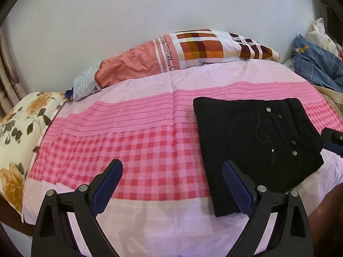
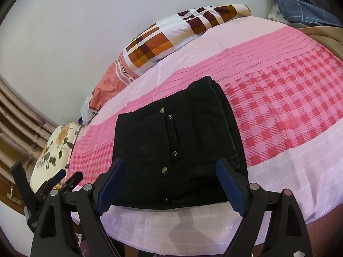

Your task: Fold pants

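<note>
Left gripper: the left gripper (image 1: 172, 174) hangs spread wide over the bedsheet (image 1: 137, 141), nothing between its fingers — only pink check shows in the gap.
Pants: the pants (image 1: 257, 141) lie as a compact black folded block, ahead and to the right of the left gripper; its right finger overlaps the block's near left edge in that view, and contact cannot be told.
Right gripper: the right gripper (image 2: 171, 171) is also spread, gripping nothing; the pants (image 2: 178, 150) lie straight ahead between its fingers, their near edge under the tips.
Task state: the fold looks nearly or fully finished, judging by the tidy stacked layers on the right side of the block.
Risk, snagging: a fingertip dragging off the near edge could catch the top layer and peel the fold open — the layered right side looks the loosest.
Risk, sliding: a sideways push could skid the whole block on the smooth sheet and skew it.
Edges: the bed's near edge lies just below both grippers, so the block has little margin toward them.
Open room: left of the left gripper and right of the right gripper the sheet is bare; the pillow (image 1: 171, 53) sits far ahead by the wall (image 1: 150, 10), well apart from the pants.
</note>
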Demonstrator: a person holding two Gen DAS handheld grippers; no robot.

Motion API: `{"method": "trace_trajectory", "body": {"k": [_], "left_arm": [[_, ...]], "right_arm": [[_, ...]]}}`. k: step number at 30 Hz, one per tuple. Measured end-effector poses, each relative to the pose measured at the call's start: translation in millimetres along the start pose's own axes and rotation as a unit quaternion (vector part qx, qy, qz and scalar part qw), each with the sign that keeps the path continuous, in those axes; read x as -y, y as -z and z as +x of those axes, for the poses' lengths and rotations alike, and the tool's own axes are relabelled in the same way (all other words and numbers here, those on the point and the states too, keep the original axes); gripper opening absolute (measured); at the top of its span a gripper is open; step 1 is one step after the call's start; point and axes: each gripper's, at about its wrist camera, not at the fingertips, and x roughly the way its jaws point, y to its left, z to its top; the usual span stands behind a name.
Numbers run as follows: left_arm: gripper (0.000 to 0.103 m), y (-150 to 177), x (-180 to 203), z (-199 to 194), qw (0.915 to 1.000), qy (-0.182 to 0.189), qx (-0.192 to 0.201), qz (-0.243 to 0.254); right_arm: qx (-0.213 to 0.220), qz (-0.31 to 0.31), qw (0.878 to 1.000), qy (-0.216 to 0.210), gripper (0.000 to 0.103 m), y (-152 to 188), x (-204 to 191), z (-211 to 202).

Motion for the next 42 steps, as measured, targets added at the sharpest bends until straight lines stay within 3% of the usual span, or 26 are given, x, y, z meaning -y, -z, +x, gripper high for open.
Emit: {"method": "trace_trajectory", "body": {"k": [6, 11, 14, 19, 25, 31, 34, 37, 42], "left_arm": [[0.097, 9, -10, 1, 0.9999, 0.005, -0.011, -0.009], [0.097, 19, -31, 9, 0.9955, 0.071, -0.037, -0.05], [0.097, 24, -38, 13, 0.9929, 0.087, -0.044, -0.069], [0.097, 29, -43, 22, 0.9803, 0.159, -0.059, -0.102], [0.097, 32, -38, 28, 0.9763, 0.177, -0.068, -0.105], [0.097, 20, -28, 45, 0.9708, 0.204, -0.071, -0.104], [0.097, 13, -24, 63, 0.9638, 0.231, -0.083, -0.104], [0.097, 11, -21, 81, 0.9554, 0.262, -0.095, -0.097], [0.097, 8, -25, 101, 0.9329, 0.33, -0.098, -0.107]], "right_arm": [[0.009, -0.011, 1.0, 0.018, 0.085, 1, 0, -2], [0.018, -0.007, 0.999, 0.041, 0.087, -2, 14, -6], [0.018, 0.016, 0.999, 0.04, 0.087, -6, 27, -6], [0.018, 0.055, 0.998, 0.034, 0.087, -18, 53, -7], [0.015, 0.114, 0.993, 0.019, 0.087, -24, 86, -6], [0.0, 0.089, 0.996, 0.032, 0.087, -21, 84, 2], [-0.018, 0.083, 0.996, 0.025, 0.087, -19, 85, 13], [-0.043, 0.09, 0.995, -0.023, 0.087, -16, 86, 26], [-0.056, 0.074, 0.994, -0.066, 0.089, -17, 82, 38]]}}
